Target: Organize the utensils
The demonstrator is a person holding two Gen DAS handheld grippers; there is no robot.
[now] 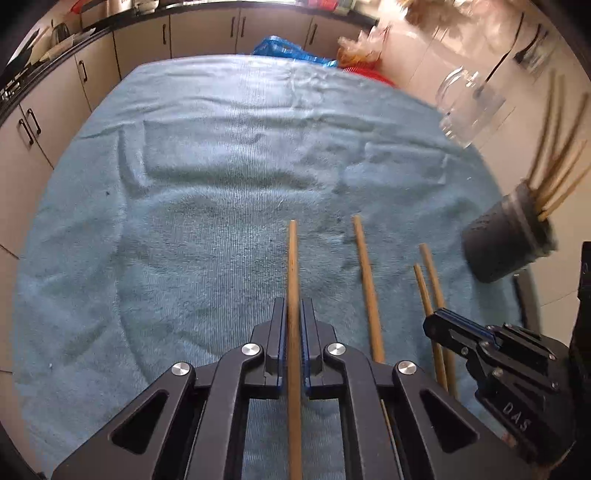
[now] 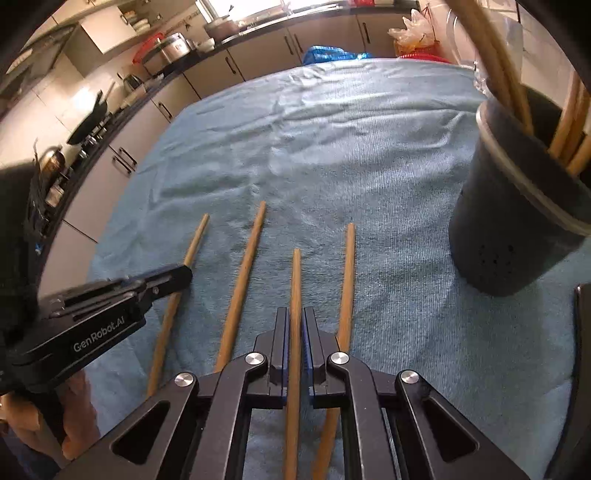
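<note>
Several wooden chopsticks lie side by side on a blue towel (image 1: 184, 184). My left gripper (image 1: 294, 314) is shut on the leftmost chopstick (image 1: 293, 266), which runs forward between its fingers. My right gripper (image 2: 295, 325) is shut on another chopstick (image 2: 295, 288); it also shows in the left wrist view (image 1: 436, 321). A loose chopstick (image 2: 347, 273) lies just right of it, another (image 2: 243, 273) to its left. My left gripper shows in the right wrist view (image 2: 183, 275) over the far-left chopstick (image 2: 195, 240). A dark utensil holder (image 2: 509, 229) with several chopsticks stands at the right.
A clear glass jar (image 1: 465, 107) stands at the towel's far right edge. A blue plastic bag (image 1: 284, 48) and a red item (image 1: 365, 72) lie beyond the towel. Kitchen cabinets (image 1: 207, 33) and a cluttered countertop (image 2: 177, 48) run along the back and left.
</note>
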